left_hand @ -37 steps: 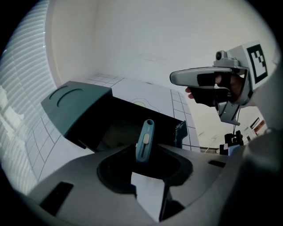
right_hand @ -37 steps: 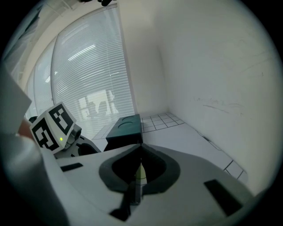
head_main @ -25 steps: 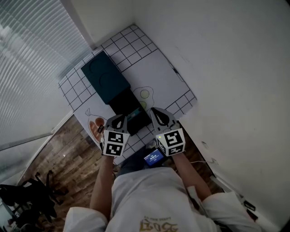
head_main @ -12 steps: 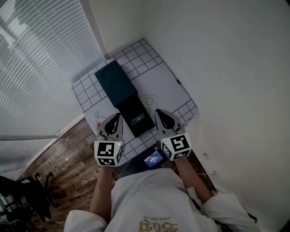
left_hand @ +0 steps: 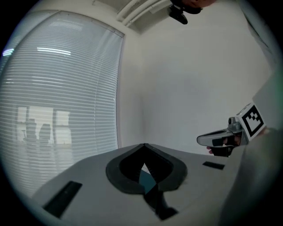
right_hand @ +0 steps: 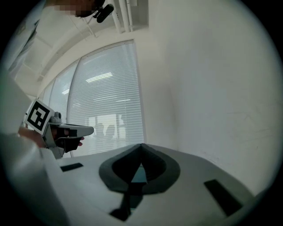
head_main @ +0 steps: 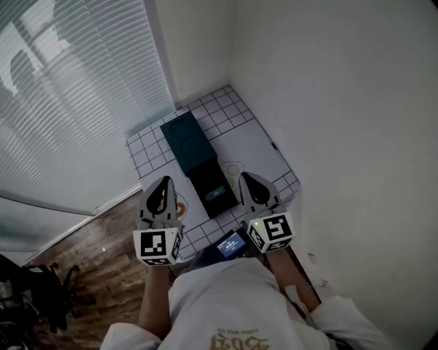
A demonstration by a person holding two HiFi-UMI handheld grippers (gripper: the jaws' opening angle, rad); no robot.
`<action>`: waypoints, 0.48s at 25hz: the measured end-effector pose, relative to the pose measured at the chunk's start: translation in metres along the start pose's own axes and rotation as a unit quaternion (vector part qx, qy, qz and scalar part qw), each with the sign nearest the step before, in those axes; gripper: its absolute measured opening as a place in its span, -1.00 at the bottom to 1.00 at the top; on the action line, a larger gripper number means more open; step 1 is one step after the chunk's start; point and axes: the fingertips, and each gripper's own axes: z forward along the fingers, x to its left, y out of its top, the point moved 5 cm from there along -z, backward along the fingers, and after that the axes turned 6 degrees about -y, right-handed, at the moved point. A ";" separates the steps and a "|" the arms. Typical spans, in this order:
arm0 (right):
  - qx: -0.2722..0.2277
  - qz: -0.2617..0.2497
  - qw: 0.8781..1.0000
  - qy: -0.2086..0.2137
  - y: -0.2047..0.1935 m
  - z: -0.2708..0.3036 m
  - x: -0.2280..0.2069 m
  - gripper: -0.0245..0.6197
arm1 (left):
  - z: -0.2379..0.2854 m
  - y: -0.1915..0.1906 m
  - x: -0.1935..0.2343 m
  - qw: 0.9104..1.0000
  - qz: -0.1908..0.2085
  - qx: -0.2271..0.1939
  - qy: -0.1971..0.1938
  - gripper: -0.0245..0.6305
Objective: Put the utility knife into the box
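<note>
a white wall (head_main: 342, 102) fills the right side of the head view and meets a narrower white wall (head_main: 198, 48) in a corner. left of that corner a wide window (head_main: 68, 109) is covered by pale horizontal blinds, with soft daylight behind them and bright streaks (right_hand: 99, 78) across the slats. the worktop (head_main: 147, 154) stands pushed into the corner, its surface white with a black grid around the edges. beside it the floor (head_main: 89, 249) is brown wood-pattern boarding. a dark, chair-like piece of furniture (head_main: 31, 294) stands at the lower left, too dim to make out. white pipes (left_hand: 141, 9) run along the ceiling.
</note>
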 end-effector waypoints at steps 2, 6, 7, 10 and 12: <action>-0.012 -0.007 1.000 0.005 0.009 -0.001 0.003 -0.90 | -0.004 0.006 0.001 1.000 0.007 -0.009 0.007 -0.90; -0.028 -0.018 0.999 0.021 0.020 -0.003 0.009 -0.90 | -0.010 0.012 0.000 1.000 0.011 -0.017 0.021 -0.90; -0.030 -0.019 0.999 0.023 0.021 -0.004 0.010 -0.90 | -0.011 0.012 -0.001 0.999 0.013 -0.017 0.024 -0.90; -0.032 -0.016 0.999 0.027 0.022 -0.006 0.009 -0.90 | -0.015 0.009 -0.005 0.999 0.021 -0.012 0.027 -0.90; -0.032 -0.017 0.999 0.029 0.021 -0.008 0.010 -0.90 | -0.017 0.009 -0.007 0.999 0.019 -0.012 0.029 -0.90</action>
